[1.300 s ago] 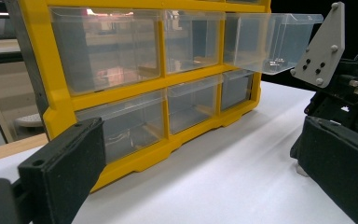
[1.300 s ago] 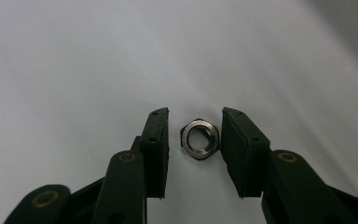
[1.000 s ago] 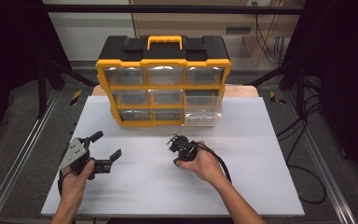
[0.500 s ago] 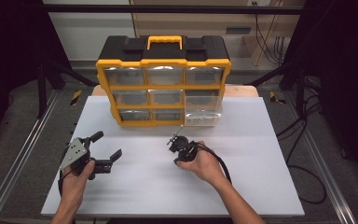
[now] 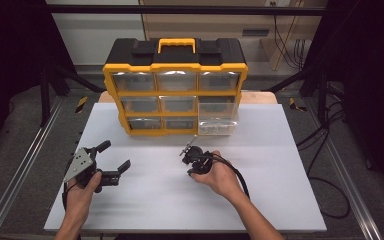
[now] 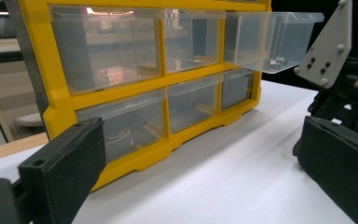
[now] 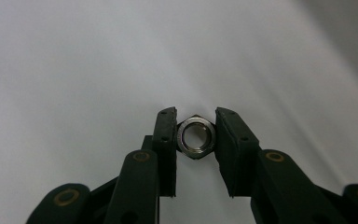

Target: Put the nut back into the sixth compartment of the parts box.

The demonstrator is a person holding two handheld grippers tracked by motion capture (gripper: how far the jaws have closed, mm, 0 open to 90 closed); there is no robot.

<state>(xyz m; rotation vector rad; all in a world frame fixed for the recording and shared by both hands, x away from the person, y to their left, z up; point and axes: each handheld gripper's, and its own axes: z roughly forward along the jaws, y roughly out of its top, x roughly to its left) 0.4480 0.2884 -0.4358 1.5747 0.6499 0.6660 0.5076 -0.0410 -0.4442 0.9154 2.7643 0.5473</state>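
fingers [image 7: 169,135]: right gripper [image 7: 195,136] clamps one nut [image 7: 196,135] | organizer [image 5: 175,85]: nine drawers

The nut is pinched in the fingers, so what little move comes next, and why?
Probably lift the nut off the table toward the pulled-out drawer. The right gripper already clamps it on both sides, and that drawer stands open with small parts inside.
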